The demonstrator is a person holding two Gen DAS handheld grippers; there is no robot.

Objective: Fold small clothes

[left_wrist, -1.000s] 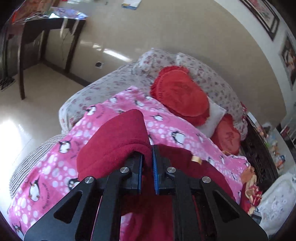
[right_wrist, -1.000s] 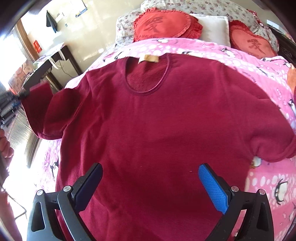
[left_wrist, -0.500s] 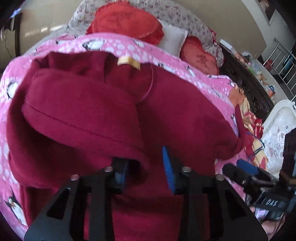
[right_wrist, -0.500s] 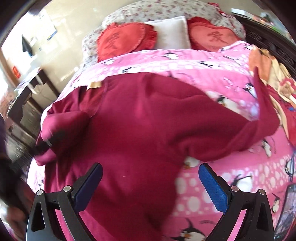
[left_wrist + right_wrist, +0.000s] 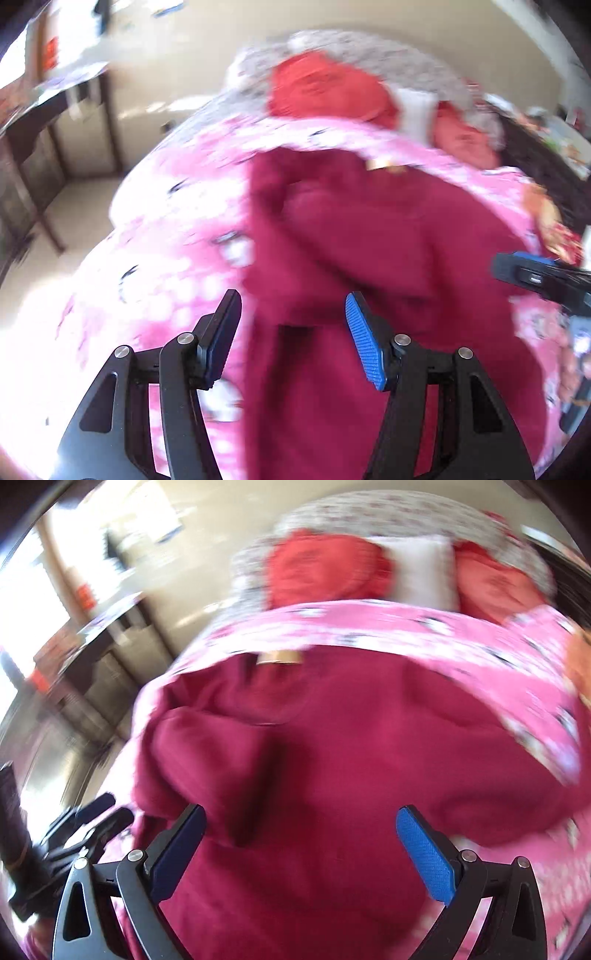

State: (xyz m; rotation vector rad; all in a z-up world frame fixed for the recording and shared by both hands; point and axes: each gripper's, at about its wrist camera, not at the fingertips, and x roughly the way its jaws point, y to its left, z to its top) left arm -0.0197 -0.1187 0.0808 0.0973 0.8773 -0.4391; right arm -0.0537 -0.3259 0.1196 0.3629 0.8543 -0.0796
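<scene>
We find both views blurred. The dark red sweater (image 5: pixel 351 760) lies on the pink blanket (image 5: pixel 480 653) of the bed, its neck label (image 5: pixel 279 657) toward the pillows, and the sleeve (image 5: pixel 207 753) on the left of the right wrist view is folded in over the body. The left gripper (image 5: pixel 291 332) hangs over the sweater's left edge; its jaws are opening, with nothing pressed between the fingers (image 5: pixel 364 343), which stand apart above cloth and blanket. The right gripper (image 5: pixel 301 849) hangs over the lower part of the sweater, its fingers (image 5: pixel 424 853) spread wide and clamped on nothing. At the head of the bed we note two red cushions (image 5: pixel 325 568) with a white pillow (image 5: pixel 421 568) between them. A dark table (image 5: pixel 55 110) stands beside the bed on the left.
</scene>
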